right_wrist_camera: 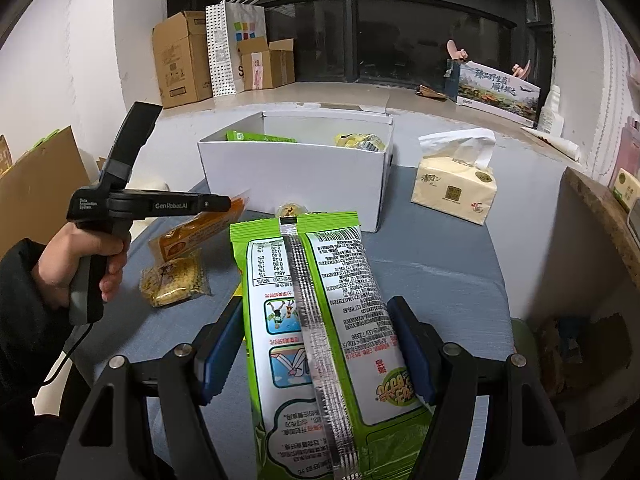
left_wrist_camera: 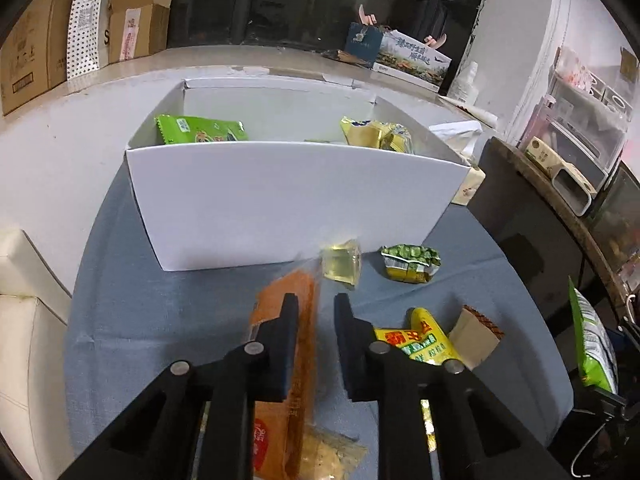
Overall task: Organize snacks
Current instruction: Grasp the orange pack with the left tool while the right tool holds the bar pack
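Note:
My left gripper [left_wrist_camera: 316, 304] is shut on an orange snack packet [left_wrist_camera: 296, 292] and holds it above the blue tablecloth, in front of the white box [left_wrist_camera: 280, 200]. The box holds a green packet [left_wrist_camera: 200, 130] and a yellow packet [left_wrist_camera: 376, 134]. My right gripper [right_wrist_camera: 316, 312] is shut on a large green snack bag [right_wrist_camera: 320, 320], back side up, held short of the white box [right_wrist_camera: 296, 176]. The left gripper [right_wrist_camera: 216, 203] with the orange packet [right_wrist_camera: 200, 232] shows at the left of the right wrist view.
On the cloth lie a clear jelly cup [left_wrist_camera: 342, 264], a green-yellow packet [left_wrist_camera: 410, 262], a yellow bag [left_wrist_camera: 420, 340], a brown wafer [left_wrist_camera: 476, 332] and a golden packet [right_wrist_camera: 176, 284]. A tissue pack [right_wrist_camera: 454, 188] stands right of the box. Cardboard boxes [right_wrist_camera: 184, 60] line the far ledge.

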